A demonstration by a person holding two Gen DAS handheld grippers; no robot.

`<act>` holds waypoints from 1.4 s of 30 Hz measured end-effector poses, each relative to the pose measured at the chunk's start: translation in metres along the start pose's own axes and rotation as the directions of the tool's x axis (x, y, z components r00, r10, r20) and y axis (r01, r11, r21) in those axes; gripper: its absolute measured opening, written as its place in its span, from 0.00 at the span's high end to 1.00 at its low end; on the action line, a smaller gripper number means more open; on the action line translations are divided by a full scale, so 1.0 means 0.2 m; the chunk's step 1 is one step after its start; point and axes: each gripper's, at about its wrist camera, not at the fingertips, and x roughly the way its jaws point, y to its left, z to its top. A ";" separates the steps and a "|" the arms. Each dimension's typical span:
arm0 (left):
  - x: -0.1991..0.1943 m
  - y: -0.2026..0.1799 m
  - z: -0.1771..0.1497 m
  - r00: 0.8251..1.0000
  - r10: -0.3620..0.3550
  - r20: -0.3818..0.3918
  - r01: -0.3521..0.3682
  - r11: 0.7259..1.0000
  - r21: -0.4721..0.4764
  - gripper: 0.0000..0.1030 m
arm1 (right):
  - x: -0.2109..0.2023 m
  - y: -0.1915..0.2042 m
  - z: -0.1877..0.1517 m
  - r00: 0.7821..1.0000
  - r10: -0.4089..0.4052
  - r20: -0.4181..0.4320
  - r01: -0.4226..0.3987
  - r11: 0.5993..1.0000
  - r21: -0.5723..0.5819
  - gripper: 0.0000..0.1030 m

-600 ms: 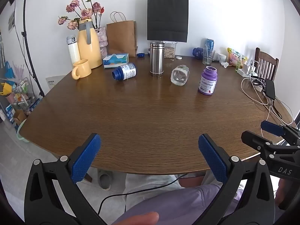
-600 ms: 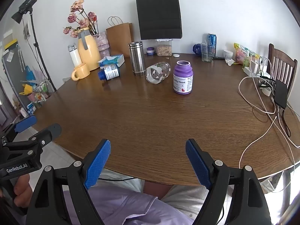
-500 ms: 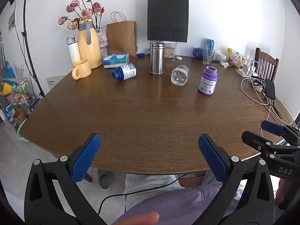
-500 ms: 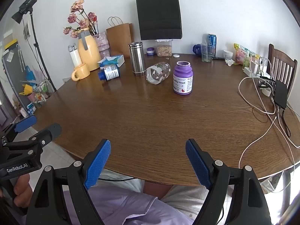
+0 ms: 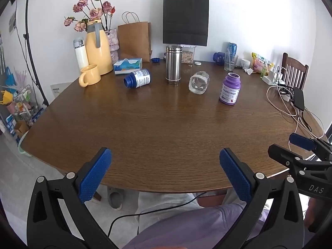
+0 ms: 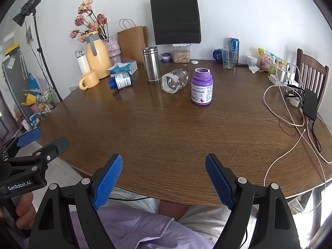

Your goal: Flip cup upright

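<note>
- The left hand-held gripper (image 5: 165, 173) hangs at the near edge of the tabletop (image 5: 161, 128), its blue-padded jaws spread wide with nothing between them.
- The right hand-held gripper (image 6: 164, 179) sits at the same near edge, jaws likewise wide apart and empty; each gripper shows at the margin of the other's view.
- Under both, a lap in lilac cloth (image 6: 132, 226) fills the bottom of the frame.
- The middle of the wooden tabletop lies between the grippers and the objects, which are all well apart from the jaws.
- A purple bottle (image 6: 201, 89) stands upright, uncapped, right of centre.
- Just beside it, to its left, the clear glass cup (image 6: 174, 81) lies on its side, its open mouth turned toward the near left; in the left wrist view it shows at (image 5: 198, 82).
- A steel tumbler (image 6: 151, 65) stands upright just behind and left of the cup.
- Further left a blue-capped white bottle (image 5: 137, 81) lies on its side, near a tissue box (image 5: 127, 66).
- A yellow mug (image 5: 89, 78) stands before a yellow jug (image 5: 97, 56) of dried roses.
- White cables (image 6: 290, 124) loop over the right side of the tabletop.
- At the wall stand a brown paper bag (image 5: 134, 38) and a black paper bag (image 5: 185, 28).
</note>
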 end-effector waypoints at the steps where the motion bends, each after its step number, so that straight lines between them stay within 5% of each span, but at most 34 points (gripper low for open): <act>1: 0.01 -0.01 0.00 1.000 0.000 0.001 0.000 1.000 0.001 0.00 | 0.00 0.00 0.00 1.000 0.001 0.000 -0.001 1.000 0.000 0.17; 42: 0.02 -0.03 -0.01 1.000 -0.003 -0.010 0.003 1.000 0.002 0.00 | 0.03 -0.01 -0.03 1.000 0.000 -0.007 0.000 1.000 0.003 0.17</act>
